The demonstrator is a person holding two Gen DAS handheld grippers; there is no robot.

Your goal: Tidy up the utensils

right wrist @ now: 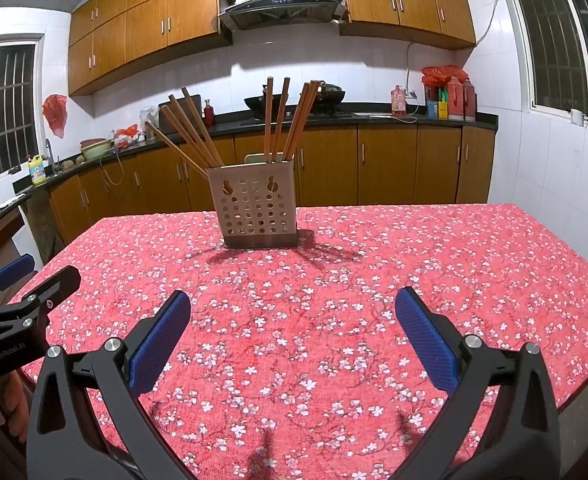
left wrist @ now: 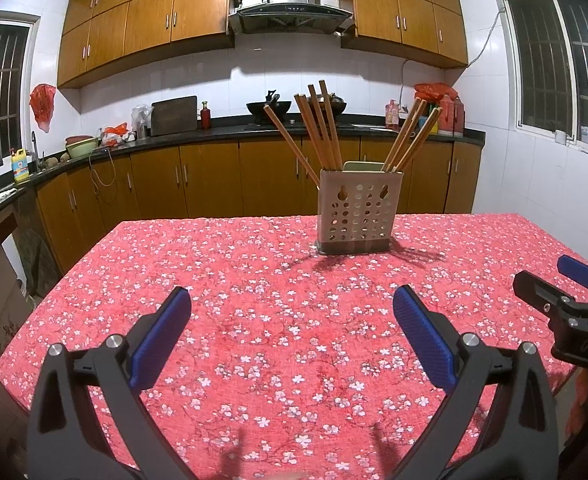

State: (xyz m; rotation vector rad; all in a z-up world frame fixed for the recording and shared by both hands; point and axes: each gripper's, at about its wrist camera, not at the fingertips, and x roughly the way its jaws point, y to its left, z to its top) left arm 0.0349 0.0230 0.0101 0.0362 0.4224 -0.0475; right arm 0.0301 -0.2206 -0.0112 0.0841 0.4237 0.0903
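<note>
The perforated chopstick holder [left wrist: 359, 213], chopsticks [left wrist: 321, 131] upright inside, stands on the floral-clothed surface [left wrist: 254, 320] well ahead of the left tool [left wrist: 292, 314] and right tool [right wrist: 293, 316], both released, grasping nothing.

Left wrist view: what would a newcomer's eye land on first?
The perforated utensil holder, upright mid-table on the red floral tablecloth, with wooden chopsticks fanning out both sides. Nearer the camera, the left claw stands open and empty over the cloth.
</note>
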